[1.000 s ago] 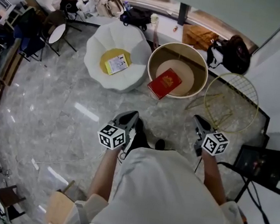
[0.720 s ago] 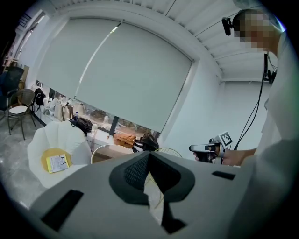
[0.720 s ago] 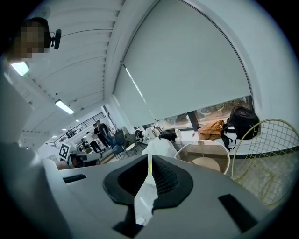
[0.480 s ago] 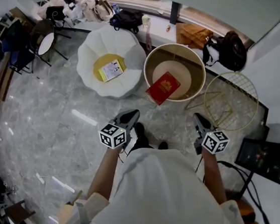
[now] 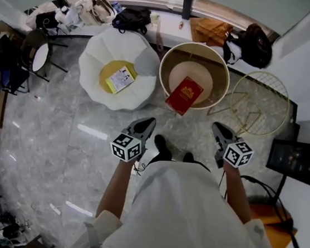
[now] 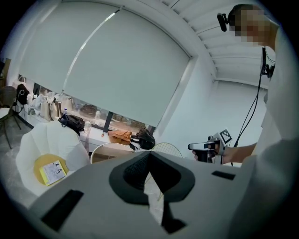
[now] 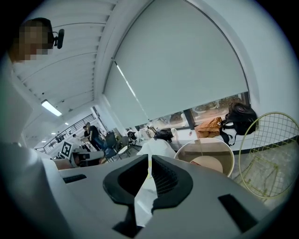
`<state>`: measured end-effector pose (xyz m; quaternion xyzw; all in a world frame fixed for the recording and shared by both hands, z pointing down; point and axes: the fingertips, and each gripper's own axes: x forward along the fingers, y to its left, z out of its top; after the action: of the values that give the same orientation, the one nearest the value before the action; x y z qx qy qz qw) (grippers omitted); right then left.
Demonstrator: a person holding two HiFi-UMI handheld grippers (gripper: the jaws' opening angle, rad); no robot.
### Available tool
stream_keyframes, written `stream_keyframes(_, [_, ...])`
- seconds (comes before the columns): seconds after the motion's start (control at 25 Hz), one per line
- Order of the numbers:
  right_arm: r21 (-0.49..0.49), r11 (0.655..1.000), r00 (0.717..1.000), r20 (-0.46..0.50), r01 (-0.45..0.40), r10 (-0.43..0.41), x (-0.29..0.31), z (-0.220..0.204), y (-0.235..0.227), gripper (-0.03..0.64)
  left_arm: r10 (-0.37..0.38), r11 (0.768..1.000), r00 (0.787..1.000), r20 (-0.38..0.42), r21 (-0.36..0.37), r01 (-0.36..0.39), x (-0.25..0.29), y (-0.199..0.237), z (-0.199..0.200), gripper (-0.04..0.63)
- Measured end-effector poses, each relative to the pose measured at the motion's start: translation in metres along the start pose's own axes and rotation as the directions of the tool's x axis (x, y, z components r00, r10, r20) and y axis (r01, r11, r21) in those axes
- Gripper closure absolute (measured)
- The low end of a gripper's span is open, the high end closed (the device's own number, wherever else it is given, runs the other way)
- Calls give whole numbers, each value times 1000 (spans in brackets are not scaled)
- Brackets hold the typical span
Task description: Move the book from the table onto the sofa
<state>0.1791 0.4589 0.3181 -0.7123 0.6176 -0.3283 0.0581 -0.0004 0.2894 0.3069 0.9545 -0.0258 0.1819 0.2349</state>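
The red book [image 5: 184, 95] lies on the round table [image 5: 219, 78], at the table's 6 o'clock edge in the head view, and its near corner seems to reach out over the rim. Its long axis runs slantwise, from about 1 o'clock down to 7 o'clock, so a short edge faces the person. The left gripper [image 5: 146, 123] has its jaws pressed together with nothing between them, and the right gripper [image 5: 217, 128] is likewise closed on nothing; each gripper's own view shows the dark pads meeting at the tip. Both grippers are held well short of the table. From the left gripper the book sits at roughly 1 o'clock and from the right gripper at roughly 10 o'clock, so it lies between the two lines of reach and neither hand looks clearly nearer. The white sofa [image 5: 96, 51] stands just beside the table, at about 9 o'clock from the book, and its yellow cushion [image 5: 108, 69] bears a booklet [image 5: 121, 80]. By my judgement the pick-up has not begun: the jaws would have to part before either can take the book's near edge, and the carry would then run leftward toward the sofa
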Motion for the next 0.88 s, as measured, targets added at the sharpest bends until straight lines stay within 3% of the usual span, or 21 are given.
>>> stream_keyframes(0.4, [27, 998, 998, 32, 57, -58, 33, -1, 20, 572, -75, 997, 995, -60, 29, 77, 2, 41, 2, 594])
stream_keyframes(0.88, [52, 997, 998, -31, 65, -63, 63, -17, 4, 571, -111, 993, 990, -89, 22, 113, 33, 61, -10, 594])
